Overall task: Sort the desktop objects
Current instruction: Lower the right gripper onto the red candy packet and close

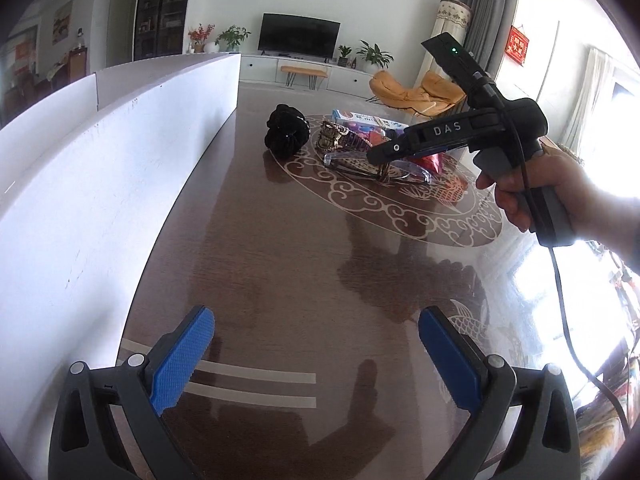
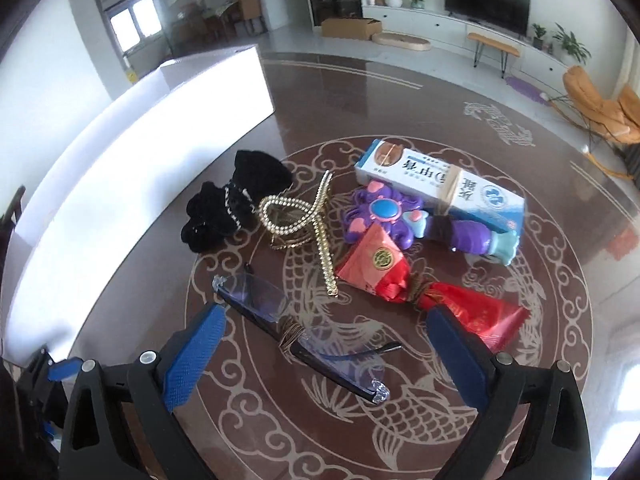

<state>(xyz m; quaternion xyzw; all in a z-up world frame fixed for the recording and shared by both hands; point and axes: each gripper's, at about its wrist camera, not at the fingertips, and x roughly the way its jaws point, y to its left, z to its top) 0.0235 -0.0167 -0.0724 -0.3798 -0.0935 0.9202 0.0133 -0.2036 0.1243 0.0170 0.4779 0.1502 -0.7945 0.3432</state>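
Observation:
A pile of objects lies on the round pattern of the dark table (image 2: 360, 92): folded clear glasses (image 2: 304, 340), a black scrunchie (image 2: 232, 208), a gold pearl hair claw (image 2: 296, 220), a purple toy wand (image 2: 404, 220), a red sachet (image 2: 400, 276) and a white-blue box (image 2: 440, 184). My right gripper (image 2: 324, 356) is open, low over the glasses, its blue pads either side of them. My left gripper (image 1: 316, 356) is open and empty over bare table, well short of the pile. The right gripper's black body (image 1: 452, 136) shows in the left wrist view, in front of the glasses (image 1: 376, 166).
A long white box (image 1: 100, 152) stands along the table's left side and also shows in the right wrist view (image 2: 140, 148). Beyond the table are a TV (image 1: 298, 38), a bench and orange chairs (image 1: 416, 94). A cable hangs from the right gripper's handle.

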